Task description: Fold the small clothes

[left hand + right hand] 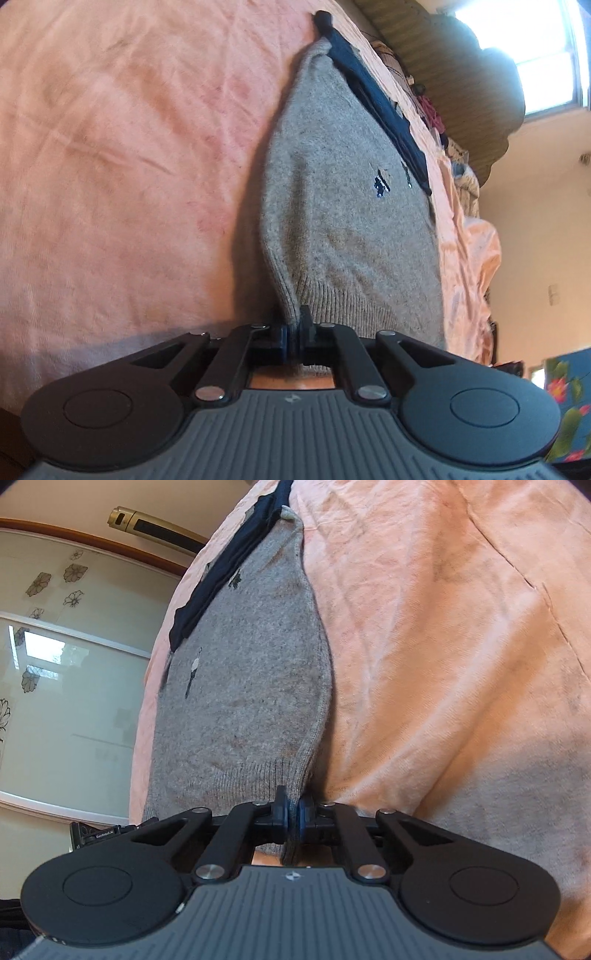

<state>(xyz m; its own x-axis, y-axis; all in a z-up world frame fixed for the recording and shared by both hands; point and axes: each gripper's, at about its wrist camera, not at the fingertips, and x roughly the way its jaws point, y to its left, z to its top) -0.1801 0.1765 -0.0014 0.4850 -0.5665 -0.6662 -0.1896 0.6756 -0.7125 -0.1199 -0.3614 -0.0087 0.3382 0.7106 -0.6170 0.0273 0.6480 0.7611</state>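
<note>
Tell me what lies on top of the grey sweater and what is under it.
A dark navy garment lies along the far edge of the grey sweater. Under the sweater, pink bedding shows all around; anything between them is covered.

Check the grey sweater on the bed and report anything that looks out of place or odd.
Nothing stands out. The grey sweater lies flat on the pink bedspread, its dark collar at the far end. The left claw and right claw each pinch a corner of the ribbed hem.
</note>
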